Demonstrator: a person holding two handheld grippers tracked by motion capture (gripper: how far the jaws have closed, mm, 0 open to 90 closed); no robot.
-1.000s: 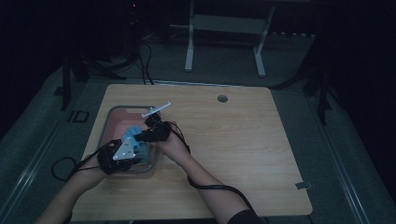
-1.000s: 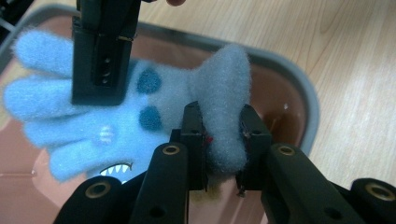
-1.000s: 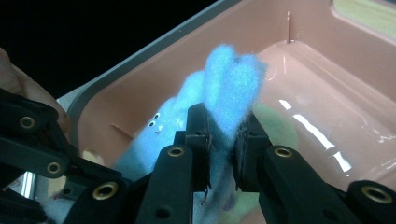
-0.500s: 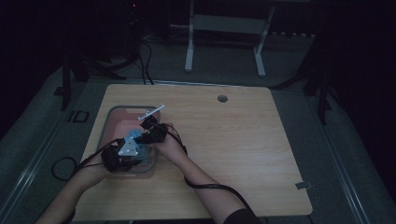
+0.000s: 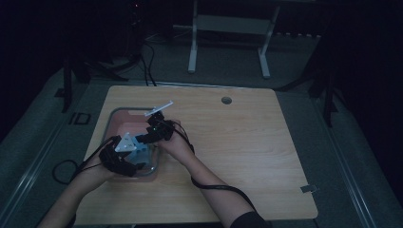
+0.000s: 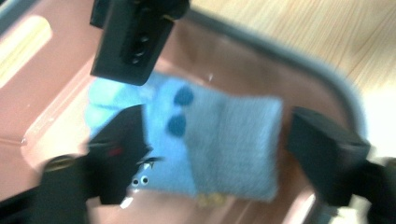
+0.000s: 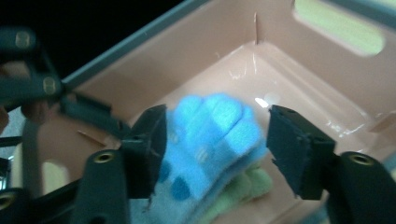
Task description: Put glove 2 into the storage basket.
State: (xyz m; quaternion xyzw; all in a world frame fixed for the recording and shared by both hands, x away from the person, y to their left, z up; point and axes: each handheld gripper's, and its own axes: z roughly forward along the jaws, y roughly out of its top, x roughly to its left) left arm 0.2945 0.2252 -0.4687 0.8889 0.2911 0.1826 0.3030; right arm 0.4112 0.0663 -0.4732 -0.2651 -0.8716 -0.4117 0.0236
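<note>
We see a dim lab or studio: a light wooden table (image 5: 237,156) on grey carpet (image 5: 361,156), cables (image 5: 147,57) and a white metal stand (image 5: 228,28) behind.

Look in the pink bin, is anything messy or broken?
Nothing looks broken or spilled. A blue glove with dark dots lies in the pink bin, on top of a green one. Both grippers' fingers have just opened around it, so it lies loose.

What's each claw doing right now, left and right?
Left claw: open, jaws just opened, blue glove lying between them.
Right claw: open, jaws just opened around the glove's fingers.
</note>
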